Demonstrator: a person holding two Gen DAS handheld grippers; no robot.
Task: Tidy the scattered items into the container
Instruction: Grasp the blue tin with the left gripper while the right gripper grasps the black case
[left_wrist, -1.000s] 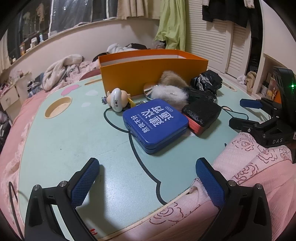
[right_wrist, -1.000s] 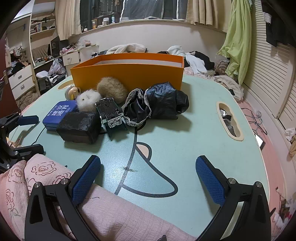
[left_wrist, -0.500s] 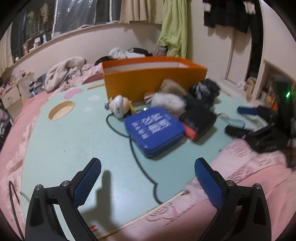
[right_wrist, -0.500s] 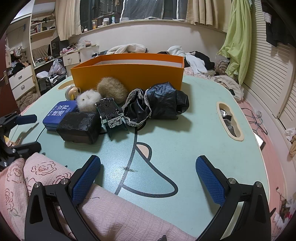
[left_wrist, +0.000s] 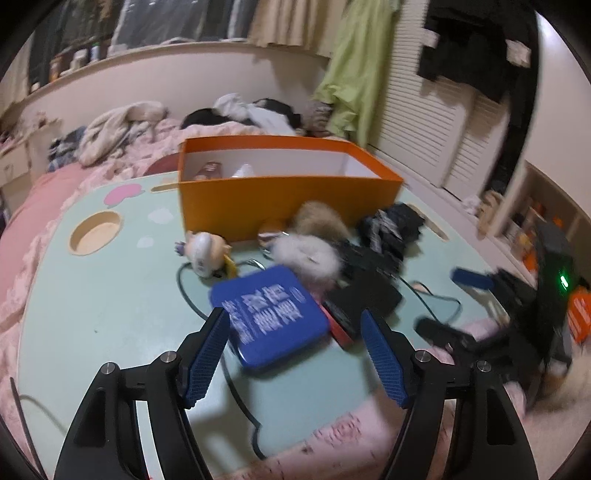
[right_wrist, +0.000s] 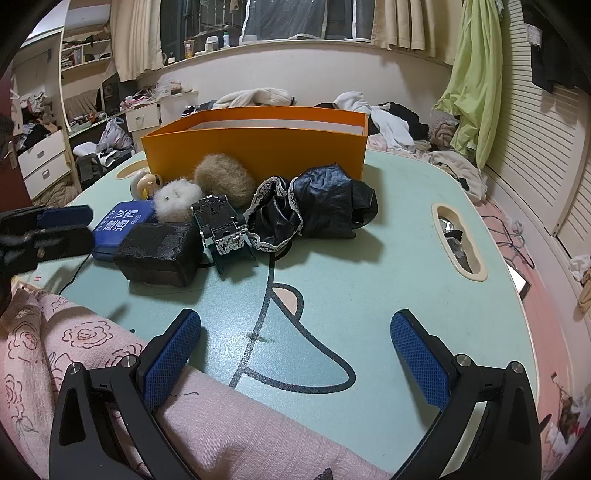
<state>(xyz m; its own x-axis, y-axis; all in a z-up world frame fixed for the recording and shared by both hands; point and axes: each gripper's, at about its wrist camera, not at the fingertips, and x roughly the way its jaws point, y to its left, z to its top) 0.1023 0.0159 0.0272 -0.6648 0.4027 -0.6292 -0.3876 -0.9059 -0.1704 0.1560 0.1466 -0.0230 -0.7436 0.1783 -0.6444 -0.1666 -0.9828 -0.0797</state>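
Note:
An orange box (left_wrist: 288, 184) (right_wrist: 258, 144) stands at the back of the pale green table (left_wrist: 92, 306) (right_wrist: 388, 266). In front of it lie a blue tin (left_wrist: 269, 317) (right_wrist: 118, 225), a white fluffy ball (left_wrist: 308, 258) (right_wrist: 177, 197), a tan fluffy ball (left_wrist: 317, 221) (right_wrist: 223, 179), a small doll (left_wrist: 205, 251), a black block (right_wrist: 159, 254), a toy car (right_wrist: 221, 227) and dark lace-edged cloth (right_wrist: 317, 210). My left gripper (left_wrist: 295, 354) is open, its fingers either side of the tin's near end, above it. My right gripper (right_wrist: 295, 365) is open and empty over the table's near edge.
A round hole (left_wrist: 96, 232) is cut in the table's left side and an oval slot (right_wrist: 458, 243) in its right side. Pink rose-printed fabric (right_wrist: 55, 339) lies along the near edge. Clothes pile up on the bed behind the box.
My left gripper has risen and moved forward over the blue tin, and its fingers stand closer together. The right gripper has stayed in place.

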